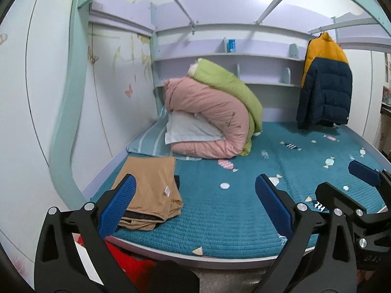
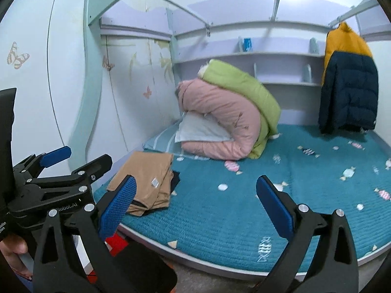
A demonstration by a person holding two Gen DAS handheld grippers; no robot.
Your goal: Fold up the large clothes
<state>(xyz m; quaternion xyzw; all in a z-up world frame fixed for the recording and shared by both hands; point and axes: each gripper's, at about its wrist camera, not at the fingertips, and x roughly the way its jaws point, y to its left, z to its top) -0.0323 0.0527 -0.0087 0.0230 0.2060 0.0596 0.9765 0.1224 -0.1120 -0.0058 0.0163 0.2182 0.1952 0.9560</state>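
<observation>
The tan clothes are lying folded in a neat stack on the teal bed cover, near the front left corner of the bed. Something dark is peeking out from under the stack, though it is hard to tell what it is. A small white tag is showing on top of the tan clothes.

The left gripper is hanging in the air just in front of the bed, with its blue jaws spread wide and nothing between them. The right gripper is doing the same beside it, jaws wide and holding nothing.

At the back of the bed, a pink quilt and a green quilt are sitting rolled up together, leaning over a pale pillow. Behind the bed, the shelves are holding a small blue box. At the back right of the bed, a yellow and navy puffy jacket is hanging from a rail.
</observation>
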